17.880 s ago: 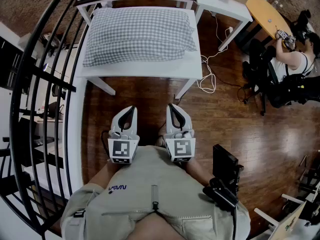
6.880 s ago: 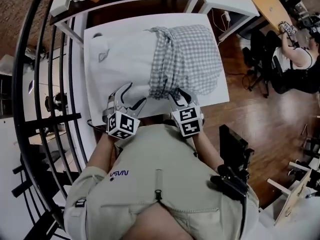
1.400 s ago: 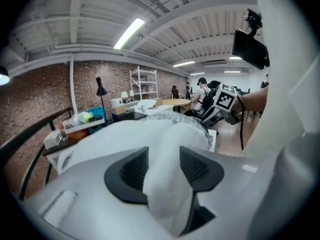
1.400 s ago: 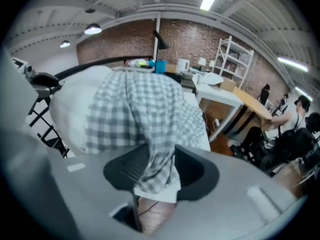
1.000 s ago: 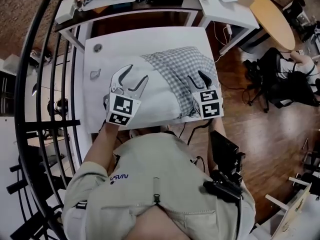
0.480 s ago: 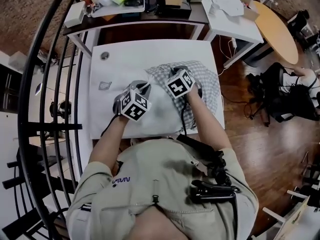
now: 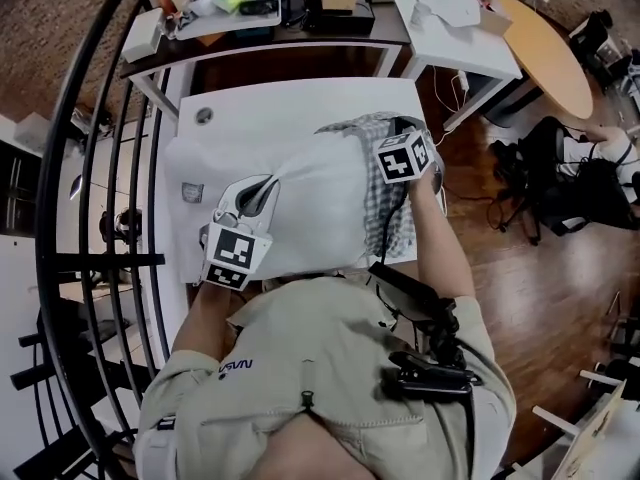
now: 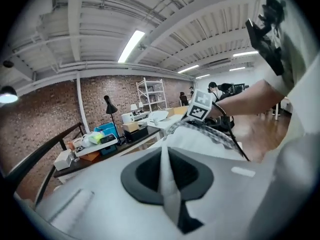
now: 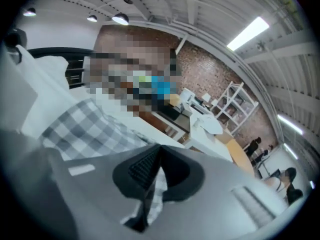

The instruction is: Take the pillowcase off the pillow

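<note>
Checked pillowcase (image 7: 372, 136), bunched at the right end of the pillow (image 7: 318, 208), has just been clamped by the right gripper (image 9: 154, 160), and the pillow's white corner by the left gripper (image 8: 163, 154). Under a sharp tug either thin pinch could be lost.

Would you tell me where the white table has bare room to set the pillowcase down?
Bare: the far strip of the table, between the small round disc and the far right corner, beyond the pillow. Crowded: the pillow and bunched pillowcase fill the middle, the near edge and the right side.
</note>
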Available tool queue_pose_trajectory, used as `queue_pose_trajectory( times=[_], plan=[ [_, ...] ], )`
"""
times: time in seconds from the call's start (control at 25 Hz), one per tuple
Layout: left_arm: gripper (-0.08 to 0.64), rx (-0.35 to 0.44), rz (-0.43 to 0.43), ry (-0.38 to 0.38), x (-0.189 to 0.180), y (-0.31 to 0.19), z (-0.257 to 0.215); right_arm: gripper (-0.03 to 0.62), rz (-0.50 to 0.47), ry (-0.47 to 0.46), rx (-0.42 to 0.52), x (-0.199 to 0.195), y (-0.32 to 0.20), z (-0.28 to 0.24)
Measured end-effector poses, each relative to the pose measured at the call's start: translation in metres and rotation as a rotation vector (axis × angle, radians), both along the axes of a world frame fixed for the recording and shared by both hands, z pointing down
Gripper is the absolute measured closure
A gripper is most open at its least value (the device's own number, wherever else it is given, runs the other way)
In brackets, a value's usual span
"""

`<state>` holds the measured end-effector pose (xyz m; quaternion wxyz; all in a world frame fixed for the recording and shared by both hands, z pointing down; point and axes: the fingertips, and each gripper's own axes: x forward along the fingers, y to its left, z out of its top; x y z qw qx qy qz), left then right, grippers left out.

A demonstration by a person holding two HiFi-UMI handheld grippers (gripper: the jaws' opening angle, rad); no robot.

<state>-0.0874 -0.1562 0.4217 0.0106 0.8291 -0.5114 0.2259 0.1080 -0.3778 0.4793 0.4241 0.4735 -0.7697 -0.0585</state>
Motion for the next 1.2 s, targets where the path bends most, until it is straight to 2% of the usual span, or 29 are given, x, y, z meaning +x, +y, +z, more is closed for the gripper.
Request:
queue_pose_trajectory(
  times=[0.16,0.32,0.4,0.52,0.64,0.68,0.72,0.8,0.92,1.0,1.12,1.2],
  plan=[
    [0.543,-0.013,-0.034,0.037,-0.012,-0.001,0.006,0.586,0.16,0.023,0.02,0.052,-0.019,0.016],
    [0.543,-0.055,-0.058,0.016,-0.016,-0.017,0.034,0.586,0.306,0.012,-0.043,0.097,-0.023,0.053],
    [0.541,-0.063,-0.073,-0.007,-0.02,-0.027,0.05,0.586,0.334,-0.028,-0.074,0.105,-0.02,0.065],
    [0.511,-0.051,-0.032,-0.055,-0.017,-0.04,0.063,0.577,0.287,-0.122,-0.078,0.096,-0.008,0.064],
    [0.434,-0.002,0.011,-0.063,-0.01,-0.044,0.047,0.483,0.241,-0.216,-0.076,0.087,0.023,0.048],
    [0.379,0.024,0.026,-0.056,-0.005,-0.04,0.035,0.454,0.226,-0.246,-0.072,0.086,0.04,0.041],
    [0.338,0.047,0.05,-0.049,0.002,-0.033,0.023,0.437,0.204,-0.279,-0.062,0.083,0.057,0.033],
    [0.305,0.058,0.133,-0.047,0.027,-0.009,0.012,0.424,0.163,-0.345,-0.063,0.075,0.1,0.02],
    [0.239,-0.032,0.289,-0.096,0.075,0.042,0.047,0.394,0.118,-0.408,-0.172,0.06,0.181,0.028],
    [0.208,-0.111,0.39,-0.173,0.103,0.069,0.084,0.363,0.097,-0.387,-0.277,0.049,0.232,0.051],
    [0.216,-0.206,0.443,-0.295,0.116,0.079,0.134,0.339,0.101,-0.309,-0.377,0.032,0.277,0.101],
    [0.353,-0.212,0.424,-0.325,0.111,0.07,0.144,0.339,0.125,-0.266,-0.356,0.026,0.279,0.125]
  ],
)
